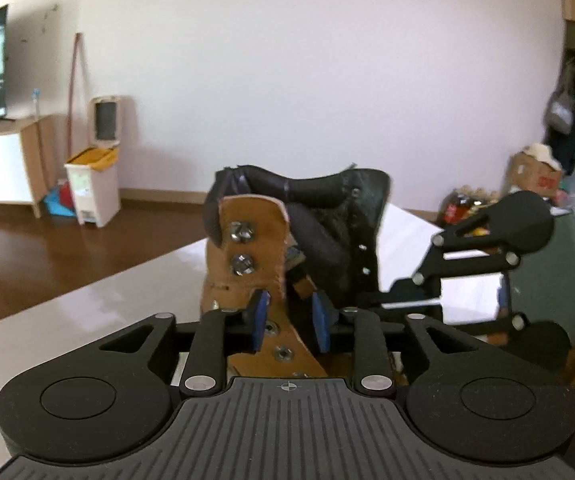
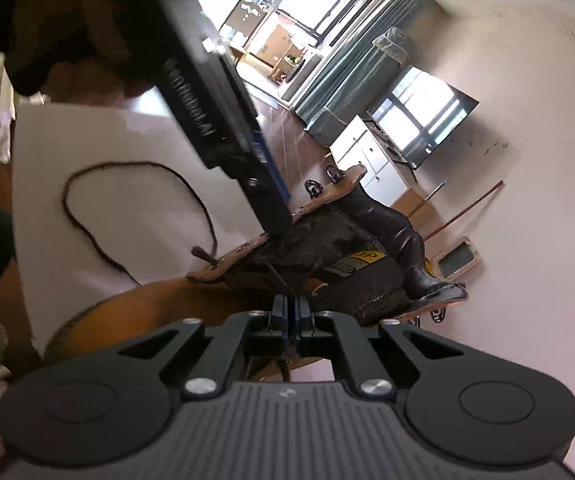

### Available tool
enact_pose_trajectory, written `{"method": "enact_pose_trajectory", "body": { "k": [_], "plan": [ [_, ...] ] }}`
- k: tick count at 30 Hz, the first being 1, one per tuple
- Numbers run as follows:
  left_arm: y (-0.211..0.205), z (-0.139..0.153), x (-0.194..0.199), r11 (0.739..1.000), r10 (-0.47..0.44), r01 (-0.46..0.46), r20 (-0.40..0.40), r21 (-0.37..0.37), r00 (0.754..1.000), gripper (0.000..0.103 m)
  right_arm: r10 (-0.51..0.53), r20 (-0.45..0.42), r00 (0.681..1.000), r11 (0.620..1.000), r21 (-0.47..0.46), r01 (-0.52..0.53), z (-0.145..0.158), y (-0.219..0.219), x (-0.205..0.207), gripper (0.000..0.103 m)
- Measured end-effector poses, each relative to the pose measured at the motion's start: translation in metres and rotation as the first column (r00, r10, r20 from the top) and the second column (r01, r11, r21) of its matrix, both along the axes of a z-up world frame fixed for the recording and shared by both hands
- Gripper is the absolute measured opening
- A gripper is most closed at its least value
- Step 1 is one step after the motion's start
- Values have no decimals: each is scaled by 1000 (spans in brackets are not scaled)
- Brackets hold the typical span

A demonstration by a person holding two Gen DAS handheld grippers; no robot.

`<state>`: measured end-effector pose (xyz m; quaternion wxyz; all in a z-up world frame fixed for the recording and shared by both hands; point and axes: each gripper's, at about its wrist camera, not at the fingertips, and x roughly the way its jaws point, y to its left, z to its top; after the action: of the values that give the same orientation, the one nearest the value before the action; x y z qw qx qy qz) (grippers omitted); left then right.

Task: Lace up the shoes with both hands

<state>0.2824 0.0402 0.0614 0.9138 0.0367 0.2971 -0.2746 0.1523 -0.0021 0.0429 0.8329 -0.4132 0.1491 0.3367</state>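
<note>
Left gripper (image 1: 290,322) jaws part open, blue pads either side of the tan leather eyelet flap (image 1: 253,256), no visible pinch on it. Right gripper (image 2: 291,314) jaws closed, pads nearly together, a thin dark strand between them; can't confirm it's the lace. Tan-and-black leather boot (image 1: 295,248) stands on the white worktop (image 1: 87,308), tongue open, metal lace hooks on the flap. Dark brown lace (image 2: 135,208) loops loose across the worktop beside the boot, one end threaded at a lower eyelet. Yellow label inside the boot, writing unreadable. White bin with yellow liner (image 1: 93,184) by the far wall.
</note>
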Motion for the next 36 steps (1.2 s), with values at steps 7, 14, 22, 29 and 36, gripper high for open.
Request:
{"method": "enact_pose_trajectory", "body": {
  "k": [7, 14, 22, 29, 36],
  "plan": [
    [10, -2, 6, 1000, 20, -20, -12, 6, 1000, 28, 30, 59, 998, 995, -101, -24, -15, 23, 4, 4],
    [17, -4, 2, 1000, 13, -14, -17, -23, 1000, 32, 74, 62, 995, 988, -144, -64, -21, 40, 13, 4],
    [19, -7, 5, 999, -1, 1, -13, -42, 1000, 38, 93, 21, 995, 991, -94, -90, -23, 41, 24, 4],
    [26, -22, -5, 996, -89, 89, -24, -8, 996, 34, 136, -9, 991, 990, -47, -136, -24, 38, 24, 4],
    [30, -36, -2, 991, -128, 126, -34, -51, 991, 33, 154, 10, 988, 988, -27, -154, -24, 34, 24, 5]
  ]
}}
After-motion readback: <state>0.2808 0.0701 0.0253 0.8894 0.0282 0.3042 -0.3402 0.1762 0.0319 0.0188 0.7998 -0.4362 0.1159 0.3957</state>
